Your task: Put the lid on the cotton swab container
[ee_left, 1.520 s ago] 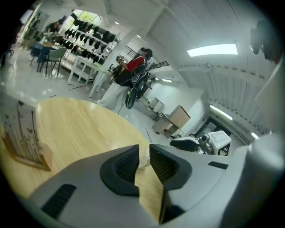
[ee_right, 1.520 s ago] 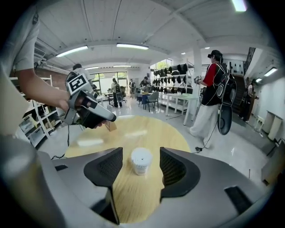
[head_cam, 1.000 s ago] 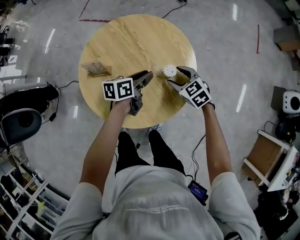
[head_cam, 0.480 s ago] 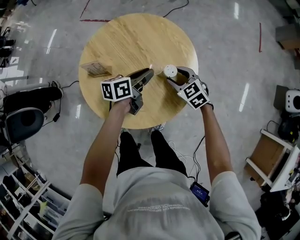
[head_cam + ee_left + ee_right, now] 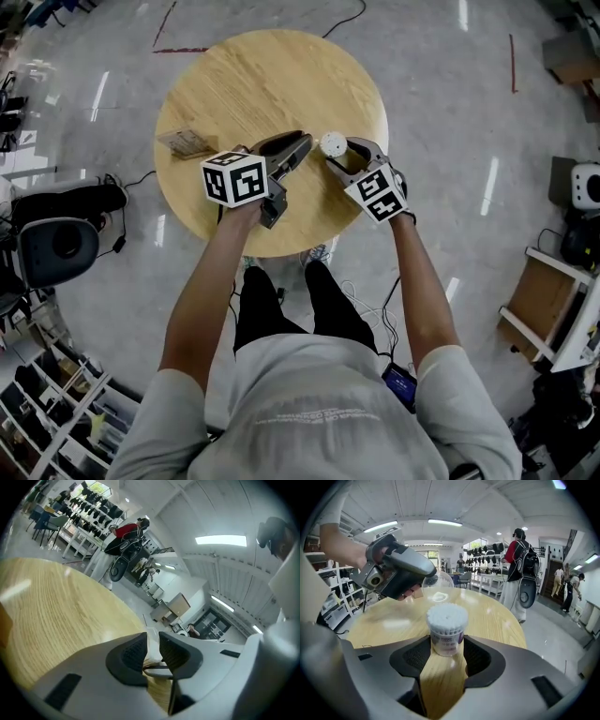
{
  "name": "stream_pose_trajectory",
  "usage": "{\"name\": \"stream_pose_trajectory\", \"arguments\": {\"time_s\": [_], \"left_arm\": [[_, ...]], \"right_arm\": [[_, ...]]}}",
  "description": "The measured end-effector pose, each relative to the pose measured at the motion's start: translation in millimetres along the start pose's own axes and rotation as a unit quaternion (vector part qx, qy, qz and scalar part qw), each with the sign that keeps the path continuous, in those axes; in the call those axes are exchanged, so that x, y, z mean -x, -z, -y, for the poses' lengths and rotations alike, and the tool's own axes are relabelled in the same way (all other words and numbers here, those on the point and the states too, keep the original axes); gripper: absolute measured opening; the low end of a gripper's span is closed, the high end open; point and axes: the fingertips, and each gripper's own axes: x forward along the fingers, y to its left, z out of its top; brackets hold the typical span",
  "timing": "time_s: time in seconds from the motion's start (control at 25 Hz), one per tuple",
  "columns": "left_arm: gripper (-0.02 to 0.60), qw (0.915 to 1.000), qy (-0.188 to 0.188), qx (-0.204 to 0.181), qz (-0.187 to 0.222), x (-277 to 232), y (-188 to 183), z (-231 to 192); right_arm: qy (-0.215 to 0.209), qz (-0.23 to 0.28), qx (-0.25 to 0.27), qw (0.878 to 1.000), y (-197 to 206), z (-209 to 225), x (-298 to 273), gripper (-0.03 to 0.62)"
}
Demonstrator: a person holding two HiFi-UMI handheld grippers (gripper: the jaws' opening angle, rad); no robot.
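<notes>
The cotton swab container [image 5: 335, 143] stands upright on the round wooden table [image 5: 262, 75], full of white swabs and with no lid on. My right gripper [image 5: 339, 152] has just been closing and is shut on the cotton swab container [image 5: 447, 627], its pads against the lower sides. My left gripper [image 5: 302, 142] hovers just left of it, a little above the table. Its jaws have been closing and are shut on the clear domed lid [image 5: 438, 582]. In the left gripper view, the lid [image 5: 152, 651] shows as a pale rim between the pads.
A small flat wooden block [image 5: 187, 142] lies near the table's left edge. A black chair [image 5: 52, 248] stands on the floor to the left. A person with a backpack [image 5: 518, 569] stands beyond the table's far side, in front of racks and benches.
The right gripper's jaws have come in around the container. The left gripper has lifted slightly, its tips drifting towards the container.
</notes>
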Motion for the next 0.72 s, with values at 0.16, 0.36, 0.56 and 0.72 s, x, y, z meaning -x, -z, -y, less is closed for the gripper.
{"name": "stream_pose_trajectory", "arguments": {"time_s": [0.16, 0.36, 0.56, 0.72], "left_arm": [[0.092, 0.9997, -0.01, -0.02, -0.006, -4.2, -0.1, 6.0], [0.092, 0.9946, -0.031, -0.097, -0.017, -13.4, 4.0, 16.4], [0.094, 0.9857, -0.032, -0.161, -0.037, -18.3, 7.0, 28.2], [0.095, 0.9799, -0.036, -0.19, -0.047, -20.6, 9.2, 32.7]], "right_arm": [[0.012, 0.005, -0.002, 1.0, 0.8, 1.6, 2.9, 0.247], [0.039, 0.013, -0.015, 0.999, 3.7, 4.2, 6.0, 0.247], [0.053, 0.022, -0.038, 0.998, 4.3, 4.8, 8.6, 0.247], [0.053, 0.023, -0.043, 0.997, 3.6, 4.7, 10.1, 0.247]]}}
